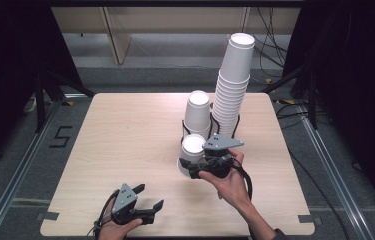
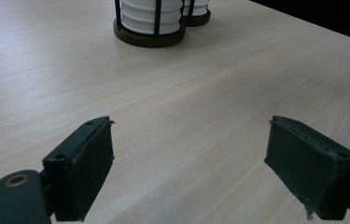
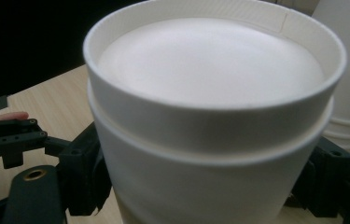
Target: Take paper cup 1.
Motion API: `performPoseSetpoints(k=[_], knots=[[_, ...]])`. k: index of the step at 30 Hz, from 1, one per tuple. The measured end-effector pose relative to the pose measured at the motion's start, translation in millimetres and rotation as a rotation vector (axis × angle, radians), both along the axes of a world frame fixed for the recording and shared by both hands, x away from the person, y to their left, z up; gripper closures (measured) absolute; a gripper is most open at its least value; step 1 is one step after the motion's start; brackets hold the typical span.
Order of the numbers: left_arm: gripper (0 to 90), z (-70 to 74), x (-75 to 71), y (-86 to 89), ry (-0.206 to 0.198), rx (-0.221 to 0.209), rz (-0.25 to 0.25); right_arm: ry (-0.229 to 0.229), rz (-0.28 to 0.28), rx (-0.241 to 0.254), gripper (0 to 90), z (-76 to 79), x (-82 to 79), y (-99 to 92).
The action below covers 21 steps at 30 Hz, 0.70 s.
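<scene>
My table (image 1: 125,150) lies bare across its left half. The tall cup stack (image 1: 232,85) leans at the far right, a shorter stack (image 1: 198,114) beside it. My right gripper (image 1: 195,170) clasps nested upturned cups (image 1: 192,152). My left gripper (image 1: 150,197) gapes empty near the front edge.

Black gripper (image 1: 150,198) bodies, grey triangular plates (screwed), trailing black cables

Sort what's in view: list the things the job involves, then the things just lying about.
In the job:
right tool, shut on nested upside-down cups
short cup stack
tall leaning cup stack
left tool, open

Lying about:
cables on the floor
"5" floor marking
</scene>
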<state>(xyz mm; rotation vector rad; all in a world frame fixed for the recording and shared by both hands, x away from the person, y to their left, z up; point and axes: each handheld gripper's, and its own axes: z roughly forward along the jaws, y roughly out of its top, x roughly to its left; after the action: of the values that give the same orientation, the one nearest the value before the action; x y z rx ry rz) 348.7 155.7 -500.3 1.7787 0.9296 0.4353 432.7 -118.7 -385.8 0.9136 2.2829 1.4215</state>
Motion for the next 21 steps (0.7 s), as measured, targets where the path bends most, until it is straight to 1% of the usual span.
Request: performPoseSetpoints(k=[1, 2, 3, 4, 5, 6, 8, 9, 10, 11, 13, 14, 15, 16, 17, 18, 19, 20, 21], knots=[[14.2, 0.6, -0.7, 1.0, 0.002, 0.011, 0.003, 0.002, 0.008, -0.003, 20.4, -1.3, -0.1, -0.4], [14.3, 0.6, -1.0, 1.1, 0.003, 0.006, 0.006, 0.018, 0.006, 0.015, 20.4, -2.8, -1.2, 0.4], [14.3, 0.6, -1.0, 1.1, 0.003, 0.006, 0.006, 0.009, -0.006, 0.004, 20.4, -3.5, -1.9, -0.3], [14.3, 0.6, -1.4, 1.5, 0.001, 0.007, 0.008, 0.023, 0.003, 0.008, 20.4, -4.1, -2.7, -0.3], [14.2, 0.7, -1.5, 1.5, 0.001, 0.007, 0.008, 0.007, 0.011, -0.008, 20.4, -5.2, -1.9, -1.3], [14.3, 0.7, -1.5, 1.5, 0.001, 0.008, 0.006, 0.016, 0.013, -0.006, 20.4, -6.3, -2.7, -1.2], [14.3, 0.5, -1.3, 1.0, 0.0, 0.008, 0.002, 0.013, 0.017, -0.003, 20.4, -9.3, -2.9, -1.3], [14.3, 0.8, -1.4, 0.7, 0.0, 0.009, 0.001, 0.013, 0.012, -0.018, 20.4, -9.8, -3.8, -2.6], [14.3, 0.8, -1.4, 0.7, 0.0, 0.009, 0.001, 0.012, 0.022, -0.011, 20.4, -12.2, -3.6, -2.4], [14.3, 1.0, -1.1, 0.0, 0.0, 0.011, -0.003, 0.033, 0.016, -0.012, 20.4, -13.3, -5.4, -2.9], [14.3, 0.8, -1.1, -0.3, 0.002, 0.01, -0.004, 0.027, 0.018, -0.007, 20.4, -15.8, -5.7, -3.0], [14.3, 0.2, -0.8, -0.6, 0.001, 0.005, -0.005, 0.054, 0.018, -0.011, 20.4, -19.1, -7.7, -4.5], [14.3, -0.3, -0.3, -0.9, 0.006, 0.001, -0.002, 0.058, 0.021, -0.012, 20.4, -20.8, -8.5, -5.0], [14.3, -0.5, 0.1, -0.8, 0.005, 0.002, -0.003, 0.037, 0.029, -0.017, 20.4, -22.9, -7.2, -6.3], [14.3, -0.3, -0.4, -0.7, 0.008, 0.009, 0.001, 0.053, 0.043, 0.003, 20.4, -25.3, -7.4, -6.0], [14.3, -0.3, -0.4, -0.7, 0.008, 0.009, 0.001, 0.053, 0.043, 0.003, 20.4, -25.3, -7.4, -6.0], [14.3, -0.3, -0.8, -1.1, 0.012, 0.004, 0.005, 0.065, 0.042, -0.005, 20.4, -27.9, -8.2, -7.1], [14.3, -0.9, -0.3, -0.4, 0.007, -0.001, -0.004, 0.061, 0.05, -0.005, 20.4, -29.8, -7.5, -6.9], [14.3, -0.8, -0.1, -0.2, 0.006, 0.0, -0.004, 0.086, 0.026, -0.003, 20.4, -30.1, -10.1, -6.4]])
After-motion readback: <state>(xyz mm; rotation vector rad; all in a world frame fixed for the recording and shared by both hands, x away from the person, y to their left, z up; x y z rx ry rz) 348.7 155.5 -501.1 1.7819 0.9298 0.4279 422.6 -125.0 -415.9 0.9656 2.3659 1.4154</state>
